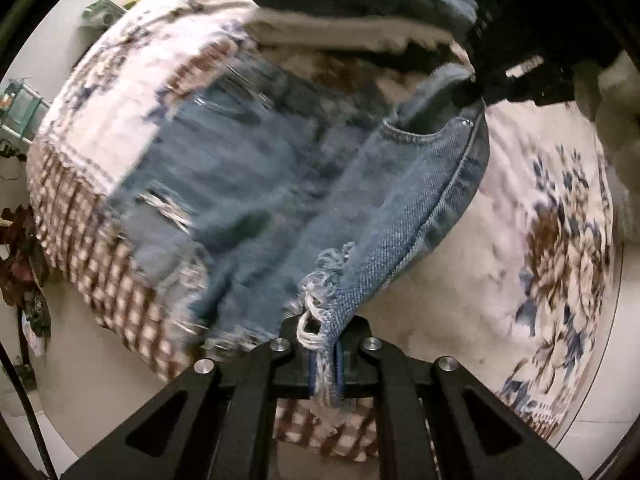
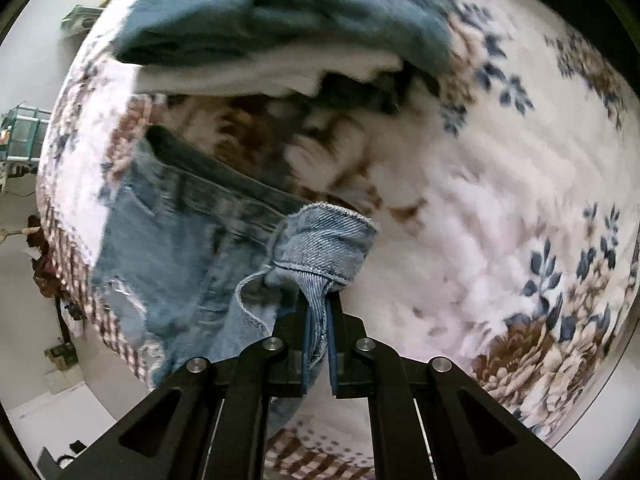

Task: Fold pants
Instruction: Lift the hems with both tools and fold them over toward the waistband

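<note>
While both grippers are clamped on denim, the shorts (image 1: 248, 184) hang lifted over the floral blanket (image 1: 560, 240), the far body blurred, apparently in motion.

Left gripper (image 1: 324, 364): jaws nearly closed, pinching the frayed hem (image 1: 320, 288) at 6 o'clock in the left wrist view; the side seam runs up toward 1 o'clock, where the right gripper (image 2: 318, 344) shows as a dark shape.

Right gripper: jaws narrowly apart, a bunched waistband corner (image 2: 324, 244) held between them, just below frame centre. The rest of the shorts trails toward 9 o'clock.

A pile of other clothes (image 2: 280, 32) lies at 12 o'clock, apart from the shorts.

Judgement: step in hand is carrying one edge over for a fold. To do it well: keep both grips firm, hold the seam taut between the grippers, move them in parallel, lower the edge flat onto the blanket before releasing. Risk: frayed threads slipping from the left pinch.
</note>
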Motion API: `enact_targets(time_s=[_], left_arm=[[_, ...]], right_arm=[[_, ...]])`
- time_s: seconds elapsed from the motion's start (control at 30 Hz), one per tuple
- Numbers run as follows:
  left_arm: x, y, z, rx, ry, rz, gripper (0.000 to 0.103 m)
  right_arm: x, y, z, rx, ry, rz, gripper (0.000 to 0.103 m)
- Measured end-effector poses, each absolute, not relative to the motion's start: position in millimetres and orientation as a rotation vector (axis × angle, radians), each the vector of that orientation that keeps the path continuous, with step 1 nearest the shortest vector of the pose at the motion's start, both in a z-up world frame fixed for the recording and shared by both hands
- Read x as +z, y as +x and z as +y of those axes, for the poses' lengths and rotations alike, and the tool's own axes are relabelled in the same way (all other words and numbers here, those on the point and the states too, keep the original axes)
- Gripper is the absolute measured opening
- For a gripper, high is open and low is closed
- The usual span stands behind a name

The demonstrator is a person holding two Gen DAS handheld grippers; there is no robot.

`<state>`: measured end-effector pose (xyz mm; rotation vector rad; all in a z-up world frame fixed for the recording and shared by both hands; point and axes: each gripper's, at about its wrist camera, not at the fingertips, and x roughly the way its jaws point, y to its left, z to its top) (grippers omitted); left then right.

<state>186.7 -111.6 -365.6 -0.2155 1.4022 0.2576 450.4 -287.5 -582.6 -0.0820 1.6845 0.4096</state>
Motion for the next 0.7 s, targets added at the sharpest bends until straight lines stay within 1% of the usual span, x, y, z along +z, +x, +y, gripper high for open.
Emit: enact_targets(time_s=[0.03,0.07,0.1,0.17,0.2,0.23,0.3,0.33,0.57,0.7], left_arm=[[-352.0,184.5,-96.2,0.273,-0.225,1.380,0.004],[-352.2,181.5,-93.8,0.283,-0.231,1.370,0.004],[-366.3,178.3,-94.4,0.295,-0.238,1.360,0.004],[-357.8,174.2,-70.0,0.323,-0.257,1.340,0.004],[-388.7,186.3,-88.2,0.337,-0.258,1.334,0.004],[-385.5,185.3,-73.0,0.351,-0.270,1.328,0.004],[-418.5,194.8,-93.8,0.370,-0.281,1.321,0.004],[-419.8,194.6,-84.6,0.376,-0.287,1.317,0.004],[-433.7,201.7,-15.6,0.416,-0.318,1.323,0.004],[-449.5,209.5,22.1,0.426,-0.359,1.345,0.004]], right_arm=[[-574.3,452.3,-281.7,0.416,-0.088,1.672,0.007],[-567.2,452.3,-274.1,0.422,-0.092,1.661,0.007],[-560.2,453.0,-267.2,0.432,-0.092,1.654,0.007],[-546.8,454.8,-257.4,0.446,-0.089,1.640,0.007],[-541.7,454.5,-249.3,0.453,-0.089,1.634,0.007],[-538.3,455.2,-237.9,0.461,-0.092,1.627,0.007],[-533.1,455.0,-215.8,0.475,-0.102,1.612,0.007],[-530.0,455.4,-199.9,0.483,-0.114,1.598,0.007],[-527.2,464.8,-121.1,0.487,-0.135,1.586,0.007],[-544.2,474.1,-83.7,0.486,-0.157,1.600,0.007]])
